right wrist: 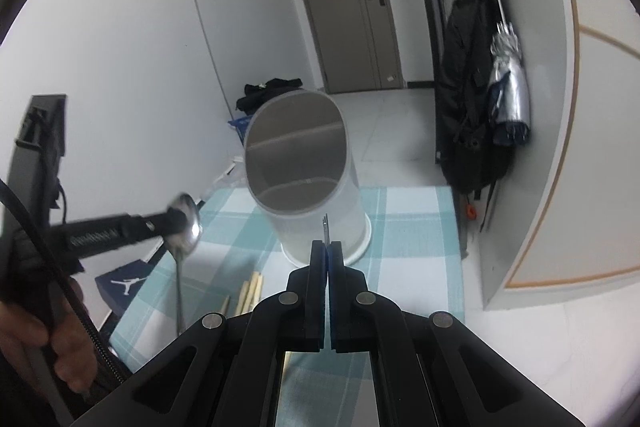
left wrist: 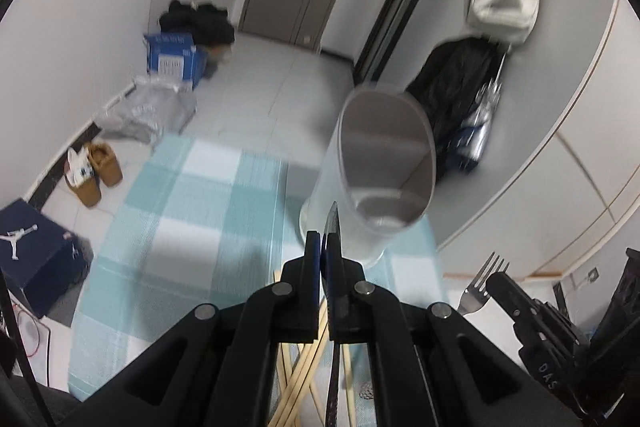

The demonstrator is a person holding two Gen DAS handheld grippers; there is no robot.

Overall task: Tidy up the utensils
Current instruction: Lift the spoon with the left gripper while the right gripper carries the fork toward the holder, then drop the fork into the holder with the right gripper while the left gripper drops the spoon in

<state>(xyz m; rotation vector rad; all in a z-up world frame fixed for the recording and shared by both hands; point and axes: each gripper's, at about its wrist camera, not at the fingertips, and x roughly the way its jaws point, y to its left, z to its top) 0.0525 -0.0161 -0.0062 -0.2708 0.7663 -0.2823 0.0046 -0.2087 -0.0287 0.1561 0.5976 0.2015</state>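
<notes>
Presently, the left gripper is seen clamped on a spoon, seen edge-on from its own camera, while the right gripper is closed on a fork, tines up. Both are held near a white cylindrical holder, shown empty, standing on a checked cloth with chopsticks nearby. A Jordan logo is printed on a dark box at left.
</notes>
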